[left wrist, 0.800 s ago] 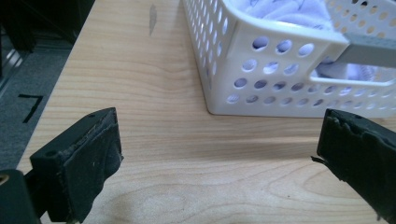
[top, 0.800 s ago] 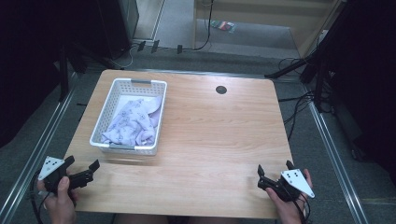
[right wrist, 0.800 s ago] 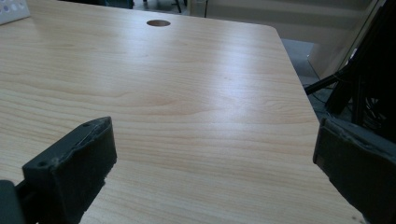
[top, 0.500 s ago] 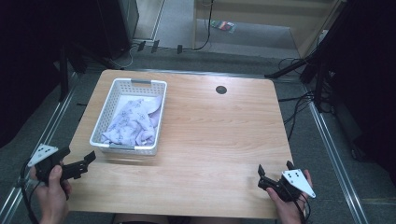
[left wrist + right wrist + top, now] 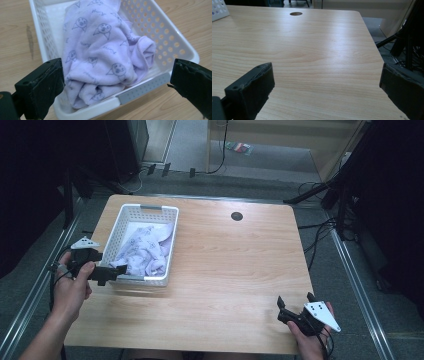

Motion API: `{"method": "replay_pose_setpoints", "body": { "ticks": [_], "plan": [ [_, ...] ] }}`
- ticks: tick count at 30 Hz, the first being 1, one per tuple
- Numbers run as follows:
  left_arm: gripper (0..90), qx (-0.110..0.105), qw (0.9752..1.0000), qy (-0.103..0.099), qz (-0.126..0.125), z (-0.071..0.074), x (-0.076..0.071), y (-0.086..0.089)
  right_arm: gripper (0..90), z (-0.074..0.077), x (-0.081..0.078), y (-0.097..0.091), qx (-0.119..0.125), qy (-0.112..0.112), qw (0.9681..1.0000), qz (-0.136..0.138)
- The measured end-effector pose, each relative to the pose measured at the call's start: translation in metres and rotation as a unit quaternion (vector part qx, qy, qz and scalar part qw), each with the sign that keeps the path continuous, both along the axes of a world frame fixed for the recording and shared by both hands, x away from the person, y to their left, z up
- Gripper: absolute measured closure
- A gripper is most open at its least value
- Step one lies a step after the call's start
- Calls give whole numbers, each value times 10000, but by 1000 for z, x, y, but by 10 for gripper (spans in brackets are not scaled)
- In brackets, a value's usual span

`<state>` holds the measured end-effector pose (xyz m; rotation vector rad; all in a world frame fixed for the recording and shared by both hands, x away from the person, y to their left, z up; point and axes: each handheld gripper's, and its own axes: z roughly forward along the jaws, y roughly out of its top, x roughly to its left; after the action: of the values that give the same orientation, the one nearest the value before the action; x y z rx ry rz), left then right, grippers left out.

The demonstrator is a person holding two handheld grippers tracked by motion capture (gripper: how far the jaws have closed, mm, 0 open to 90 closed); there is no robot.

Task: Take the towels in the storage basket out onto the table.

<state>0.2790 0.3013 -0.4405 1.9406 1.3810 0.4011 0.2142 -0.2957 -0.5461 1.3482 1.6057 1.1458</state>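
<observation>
A white perforated basket (image 5: 169,245) stands on the left part of the wooden table (image 5: 240,265). A crumpled lilac cloth (image 5: 146,248) printed with small faces lies inside it. My left gripper (image 5: 113,270) is open at the basket's near left corner, just above the rim. In the left gripper view the cloth (image 5: 105,50) and the basket's near rim (image 5: 143,89) lie between the wide-apart jaws of that gripper (image 5: 117,70). My right gripper (image 5: 295,300) is open and holds nothing, low over the table's front right corner. Bare wood (image 5: 312,47) lies ahead of the right gripper (image 5: 327,75).
A round cable hole (image 5: 236,216) sits near the table's far edge, and the same hole (image 5: 296,13) shows far ahead of the right gripper. Metal rails (image 5: 350,270) run along both sides of the table. Cables and stand legs (image 5: 320,195) lie on the floor at the back right.
My left gripper has moved forward and inward from the table's front left edge to the basket's near corner. The right gripper has stayed in place.
</observation>
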Motion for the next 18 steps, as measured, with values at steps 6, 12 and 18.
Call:
{"method": "replay_pose_setpoints", "body": {
  "ticks": [6,12,18],
  "plan": [
    [0,75,9996,264,-25,3,18,-3,11,0,-1,2,-107,-6,9999,19],
    [0,232,9977,632,-97,-2,37,-7,33,0,2,5,-235,114,9997,1],
    [0,264,9976,632,49,3,52,-7,40,0,3,6,-309,139,9994,85]
  ]
}}
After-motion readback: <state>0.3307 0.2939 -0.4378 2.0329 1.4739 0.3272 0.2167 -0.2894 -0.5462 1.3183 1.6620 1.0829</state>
